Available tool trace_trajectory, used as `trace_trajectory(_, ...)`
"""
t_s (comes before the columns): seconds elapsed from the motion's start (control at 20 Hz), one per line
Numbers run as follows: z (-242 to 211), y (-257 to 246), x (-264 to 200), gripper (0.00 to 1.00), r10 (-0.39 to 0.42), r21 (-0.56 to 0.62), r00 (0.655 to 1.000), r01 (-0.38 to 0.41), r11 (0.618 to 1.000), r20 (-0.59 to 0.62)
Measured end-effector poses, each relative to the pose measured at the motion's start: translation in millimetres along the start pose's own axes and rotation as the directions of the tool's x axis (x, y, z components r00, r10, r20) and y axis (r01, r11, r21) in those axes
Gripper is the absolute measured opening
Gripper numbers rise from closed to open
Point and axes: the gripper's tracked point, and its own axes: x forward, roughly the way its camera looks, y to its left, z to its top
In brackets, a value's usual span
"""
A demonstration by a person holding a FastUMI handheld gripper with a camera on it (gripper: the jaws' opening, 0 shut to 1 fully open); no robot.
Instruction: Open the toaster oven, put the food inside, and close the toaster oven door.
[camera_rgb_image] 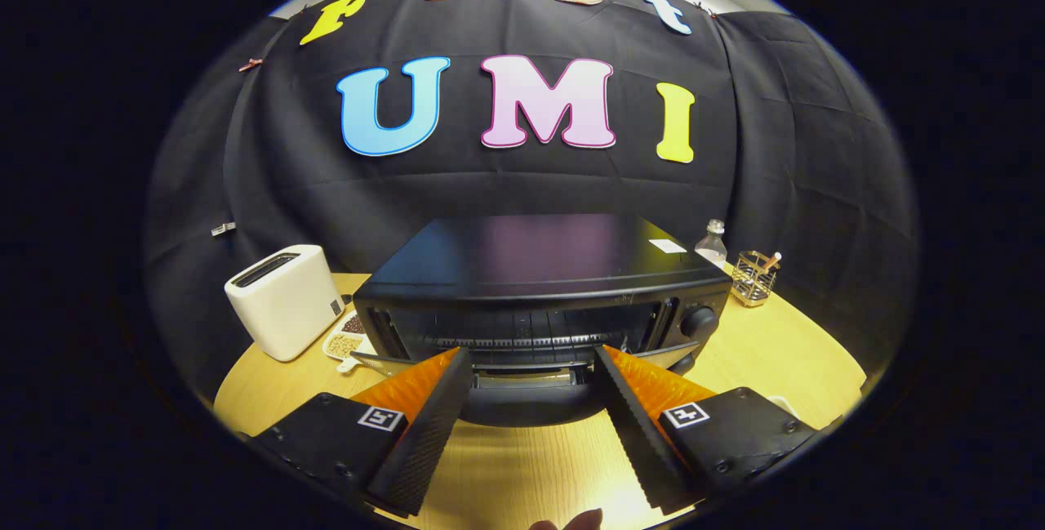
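Two claw (531, 358) fingers spread, empty; toaster oven (539, 293) just ahead; label unreadable

No word, brand or number can be read. The only signs are two small square black-and-white coded markers, one on each black block at the base of the gripper (532, 350): the left marker (381, 417) and the right marker (684, 413). They carry block patterns, not letters. The gripper's fingers stand spread apart and hold nothing, with their tips at the front of the black box-shaped toaster oven (531, 269). Beyond the right finger, on the far right corner of the oven's top, lies a small white rectangular sticker (667, 246); any print on it is too small to tell. Marks around the oven's round black knob (700, 322) are likewise illegible.
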Motion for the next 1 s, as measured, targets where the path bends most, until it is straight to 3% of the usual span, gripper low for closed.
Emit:
trace_trajectory(0.7, -76.4, -4.9, -33.2, 0.99, 0.039, -0.039, 0.985, -0.046, 0.998, -0.169)
trace_trajectory(1.0, -146.6, -7.4, -52.4, 0.99, 0.058, -0.055, 0.928, -0.084, 0.995, -0.368)
